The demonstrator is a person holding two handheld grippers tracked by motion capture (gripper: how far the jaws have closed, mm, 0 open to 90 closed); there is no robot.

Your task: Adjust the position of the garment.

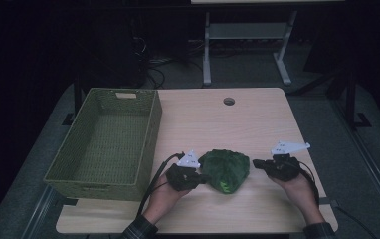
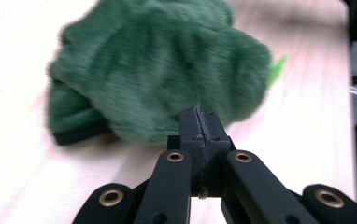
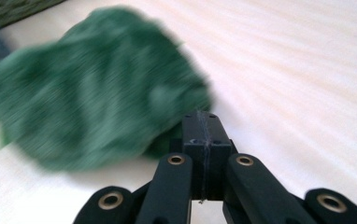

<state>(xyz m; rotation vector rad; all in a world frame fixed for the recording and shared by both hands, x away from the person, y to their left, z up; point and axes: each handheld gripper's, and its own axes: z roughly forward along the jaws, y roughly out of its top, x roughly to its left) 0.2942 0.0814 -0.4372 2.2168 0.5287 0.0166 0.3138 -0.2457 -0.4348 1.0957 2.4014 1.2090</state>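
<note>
Basket (image 1: 103, 142), green and woven, sits at the left edge of the table (image 1: 257, 129), partly overhanging it. Just right of the basket, the left gripper (image 1: 204, 177) lies low over the wood, held in the person's left hand (image 1: 170, 191), its tip at the left edge of the cloth (image 1: 225, 170). From the left gripper view, the left gripper (image 2: 199, 122) has its jaws pressed flat together with nothing between them, and the tip looks to be at the near edge of the cloth (image 2: 158, 74); whether it touches is blurred. The cloth is a crumpled green plush heap, lying on the table near the front edge, between the two grippers. To its right, a short gap of bare wood apart, the right gripper (image 1: 255, 163) points left toward the cloth, held in the right hand (image 1: 297, 186). In the right gripper view, the right gripper (image 3: 200, 123) likewise has its jaws pressed together and pinches nothing, with the cloth (image 3: 88, 98) blurred just ahead and to its left.
</note>
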